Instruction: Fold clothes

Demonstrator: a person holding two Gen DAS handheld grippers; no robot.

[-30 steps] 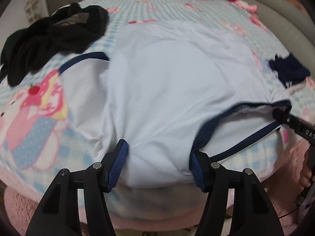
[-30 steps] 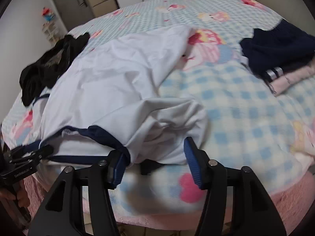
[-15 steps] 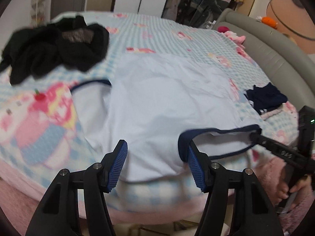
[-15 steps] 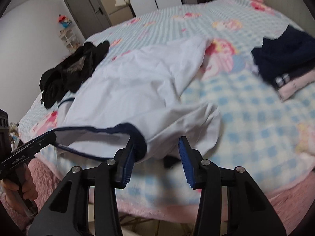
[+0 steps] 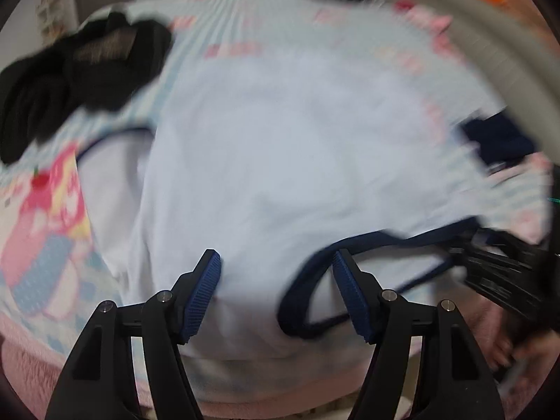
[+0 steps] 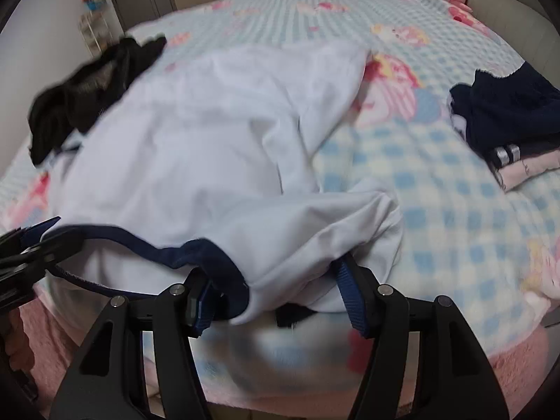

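A pale blue shirt [image 5: 280, 140] with navy trim lies spread on the bed, its near edge at both grippers. My left gripper [image 5: 276, 280] has its jaws opening over this edge, with the navy trim loop [image 5: 301, 287] by its right finger and the pads off the cloth. In the right wrist view the shirt [image 6: 210, 140] is bunched up near the camera. My right gripper [image 6: 276, 280] has its jaws opening with this bunch between them, and the navy trim [image 6: 157, 252] drapes over its left finger. The left wrist view is blurred.
A heap of black clothes [image 6: 87, 98] lies at the far left of the checked blanket [image 6: 437, 210]. A dark navy garment [image 6: 507, 112] sits on folded pink cloth [image 6: 528, 171] at the right. A grey padded bed frame [image 5: 507, 52] curves around the far right.
The right gripper's jaws narrowed on the bunched cloth, then widened again. The navy trim loop has slid down beside the left gripper's right finger. The left view has shifted and blurred.
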